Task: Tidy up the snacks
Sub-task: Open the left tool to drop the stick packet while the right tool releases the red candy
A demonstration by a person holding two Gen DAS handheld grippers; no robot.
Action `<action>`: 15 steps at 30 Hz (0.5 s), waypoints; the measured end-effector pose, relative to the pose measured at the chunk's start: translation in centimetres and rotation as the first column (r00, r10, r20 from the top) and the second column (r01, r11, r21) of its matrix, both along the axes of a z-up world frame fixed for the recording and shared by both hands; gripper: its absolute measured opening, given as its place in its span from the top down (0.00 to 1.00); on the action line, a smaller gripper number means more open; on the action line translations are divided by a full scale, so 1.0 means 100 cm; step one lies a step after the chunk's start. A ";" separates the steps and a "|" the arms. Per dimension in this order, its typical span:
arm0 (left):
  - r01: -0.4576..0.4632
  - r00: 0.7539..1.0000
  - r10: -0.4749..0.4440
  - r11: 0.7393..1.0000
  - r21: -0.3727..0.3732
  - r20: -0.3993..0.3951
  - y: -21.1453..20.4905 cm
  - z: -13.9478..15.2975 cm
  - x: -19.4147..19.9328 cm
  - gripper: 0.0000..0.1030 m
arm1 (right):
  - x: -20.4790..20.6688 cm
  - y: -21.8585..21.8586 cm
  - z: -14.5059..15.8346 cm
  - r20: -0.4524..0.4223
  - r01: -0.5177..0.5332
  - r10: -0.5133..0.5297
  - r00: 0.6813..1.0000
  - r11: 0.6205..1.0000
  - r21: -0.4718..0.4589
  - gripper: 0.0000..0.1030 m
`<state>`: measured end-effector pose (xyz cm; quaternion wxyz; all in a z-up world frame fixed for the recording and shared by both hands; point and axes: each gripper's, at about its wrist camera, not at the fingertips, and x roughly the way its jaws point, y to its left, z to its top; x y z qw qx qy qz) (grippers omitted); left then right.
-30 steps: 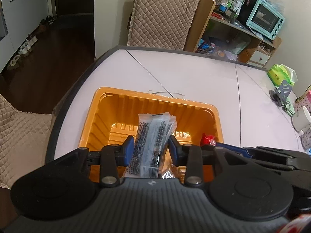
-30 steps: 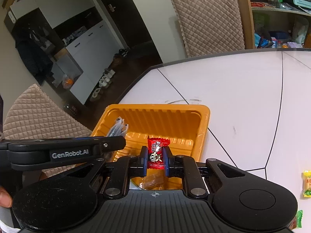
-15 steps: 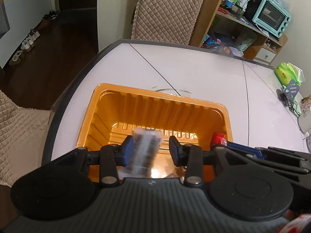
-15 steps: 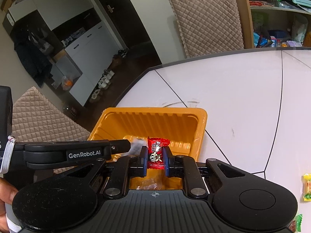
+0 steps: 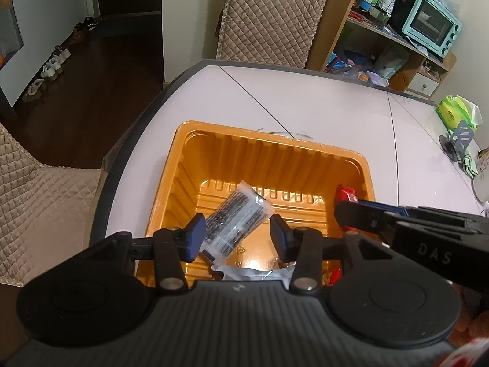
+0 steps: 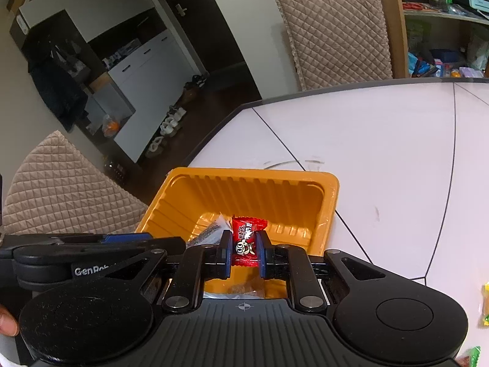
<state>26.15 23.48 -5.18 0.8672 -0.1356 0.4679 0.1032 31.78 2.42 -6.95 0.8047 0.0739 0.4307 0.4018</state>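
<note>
Room: dining area with quilted chair covers (image 5: pixel 275 15) and a cluttered shelf holding a small blue oven (image 5: pixel 431 26).
Tabletop: pale tabletop (image 5: pixel 321 104) with a dark rim, carrying an orange tray (image 5: pixel 269 150).
Left hand-held gripper (image 5: pixel 235 235): above the tray, jaws opening, nothing pressed between the pads.
Clear packet: a see-through snack packet (image 5: pixel 238 217) with dark print lies tilted on the tray floor.
Right hand-held gripper (image 6: pixel 243 252): over the tray, pads pinching a red candy (image 6: pixel 246 240).
Elsewhere: yellow and green wrappers (image 6: pixel 484 302) lie at the table's right edge.
</note>
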 end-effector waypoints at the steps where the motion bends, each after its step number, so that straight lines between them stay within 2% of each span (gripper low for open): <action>1: -0.001 1.000 0.001 1.000 0.000 0.001 0.000 0.000 0.000 0.59 | 0.001 0.001 0.000 0.002 0.002 -0.002 1.000 1.000 0.000 0.84; 7: -0.001 1.000 0.001 1.000 0.009 0.007 -0.001 0.003 -0.002 0.53 | 0.006 0.005 0.003 0.007 0.013 -0.013 1.000 0.999 0.035 0.82; 8: -0.002 1.000 0.002 1.000 0.012 0.007 -0.001 0.003 -0.002 0.52 | 0.008 0.005 0.004 0.003 0.016 -0.016 1.000 0.999 0.044 0.78; 10: -0.006 1.000 0.005 1.000 0.020 0.007 -0.003 0.004 -0.005 0.47 | 0.009 0.002 0.006 0.008 0.027 -0.028 1.000 0.998 0.063 0.53; 12: -0.005 1.000 0.005 1.000 0.026 0.008 -0.006 0.005 -0.008 0.47 | 0.008 -0.004 0.009 0.023 0.043 -0.045 0.999 0.995 0.086 0.48; 15: -0.009 1.000 0.009 1.000 0.018 0.006 -0.009 0.006 -0.014 0.44 | 0.007 -0.009 0.011 0.013 0.042 -0.044 0.999 0.995 0.094 0.48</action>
